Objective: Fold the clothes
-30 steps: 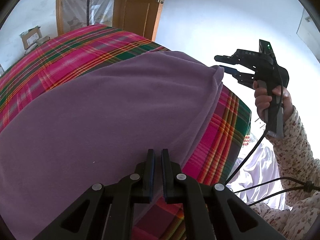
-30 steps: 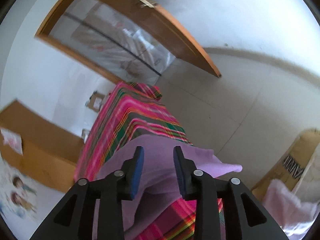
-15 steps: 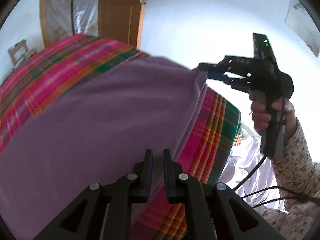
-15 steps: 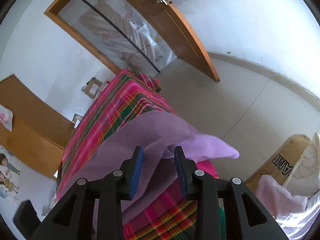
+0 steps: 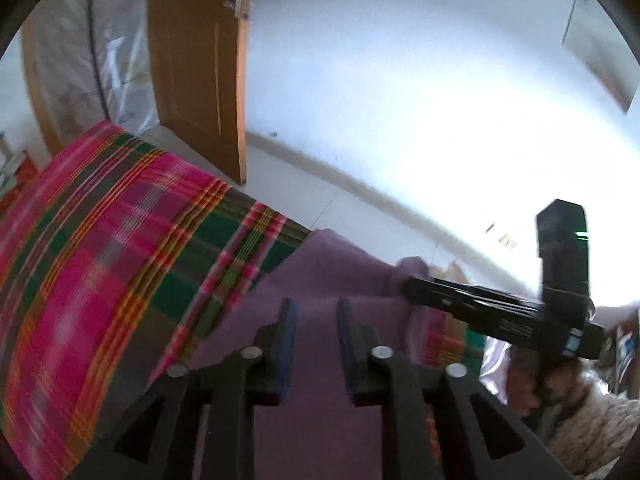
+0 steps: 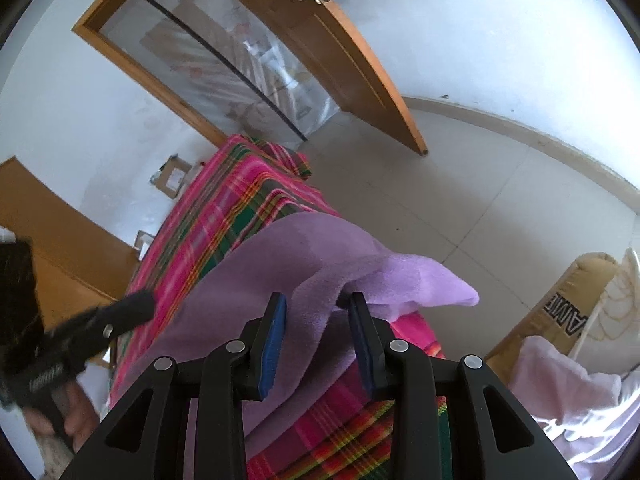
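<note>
Plaid-covered bed [image 6: 224, 216] underneath, pink and green. Closest, right gripper [image 6: 316, 320] with jaws apart, a raised fold of the purple garment [image 6: 304, 264] between them, contact unclear. Left gripper [image 5: 314, 320] over the cloth, jaws just opened, nothing pinched. Soft, fleecy, lilac; long axis running away toward the wooden door [image 6: 352, 52].
</note>
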